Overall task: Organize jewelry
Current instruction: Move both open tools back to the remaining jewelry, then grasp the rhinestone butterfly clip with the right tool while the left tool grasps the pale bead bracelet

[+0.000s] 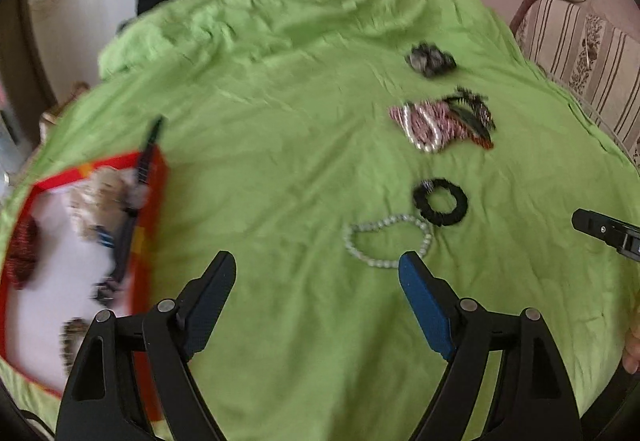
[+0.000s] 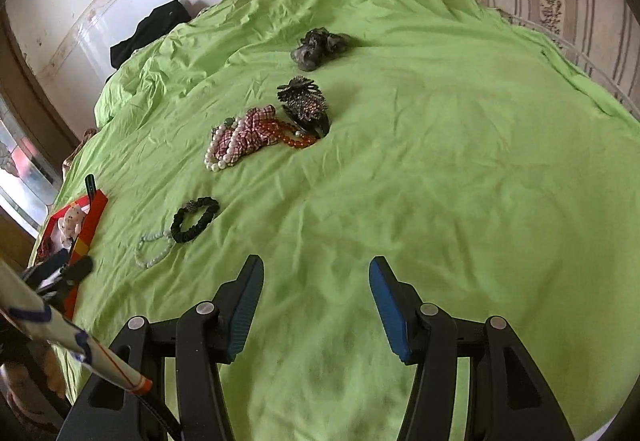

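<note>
Jewelry lies on a green bedsheet [image 2: 440, 161]. A pale bead necklace [image 1: 386, 241] lies just ahead of my open, empty left gripper [image 1: 318, 273]; it also shows in the right wrist view [image 2: 154, 249]. A black scrunchie [image 1: 440, 203] [image 2: 195, 219] lies beside it. Farther off is a heap of pearls, checked scrunchie and orange beads [image 1: 432, 125] [image 2: 248, 137], a dark hair clip [image 2: 306, 105] and a grey scrunchie [image 1: 430, 59] [image 2: 320, 47]. A red-rimmed box [image 1: 60, 261] [image 2: 86, 225] at the left holds several pieces. My right gripper [image 2: 316, 277] is open and empty over bare sheet.
A black garment [image 2: 150, 29] lies at the bed's far edge by the white wall. A striped sofa [image 1: 580, 53] with a cloth on it stands to the right. The right gripper's tip [image 1: 600, 229] shows at the right edge of the left view.
</note>
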A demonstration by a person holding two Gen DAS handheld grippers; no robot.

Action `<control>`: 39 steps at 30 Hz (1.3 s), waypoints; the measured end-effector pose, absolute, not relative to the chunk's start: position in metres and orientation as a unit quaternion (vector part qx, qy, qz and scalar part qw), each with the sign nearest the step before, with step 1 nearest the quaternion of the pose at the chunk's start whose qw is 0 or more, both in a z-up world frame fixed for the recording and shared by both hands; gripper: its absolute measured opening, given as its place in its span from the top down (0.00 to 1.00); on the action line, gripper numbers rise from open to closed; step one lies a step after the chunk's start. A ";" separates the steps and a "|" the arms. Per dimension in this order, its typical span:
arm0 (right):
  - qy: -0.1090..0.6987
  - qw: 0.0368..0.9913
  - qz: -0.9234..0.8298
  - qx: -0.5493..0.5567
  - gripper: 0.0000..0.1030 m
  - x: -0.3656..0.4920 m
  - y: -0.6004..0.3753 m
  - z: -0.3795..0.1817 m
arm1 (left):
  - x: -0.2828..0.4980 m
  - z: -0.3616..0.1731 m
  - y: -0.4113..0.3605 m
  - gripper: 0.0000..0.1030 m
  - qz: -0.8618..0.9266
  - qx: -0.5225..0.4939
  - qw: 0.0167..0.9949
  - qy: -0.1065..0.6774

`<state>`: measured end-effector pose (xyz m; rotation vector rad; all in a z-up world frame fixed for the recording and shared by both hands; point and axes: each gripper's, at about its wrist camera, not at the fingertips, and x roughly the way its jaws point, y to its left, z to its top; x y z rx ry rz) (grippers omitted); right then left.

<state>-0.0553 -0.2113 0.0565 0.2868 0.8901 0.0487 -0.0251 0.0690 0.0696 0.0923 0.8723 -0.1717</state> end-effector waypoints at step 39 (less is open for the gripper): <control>0.458 0.886 0.003 0.069 0.48 0.165 -0.198 0.027 | 0.022 0.020 0.057 0.78 -0.225 -0.036 0.867 0.444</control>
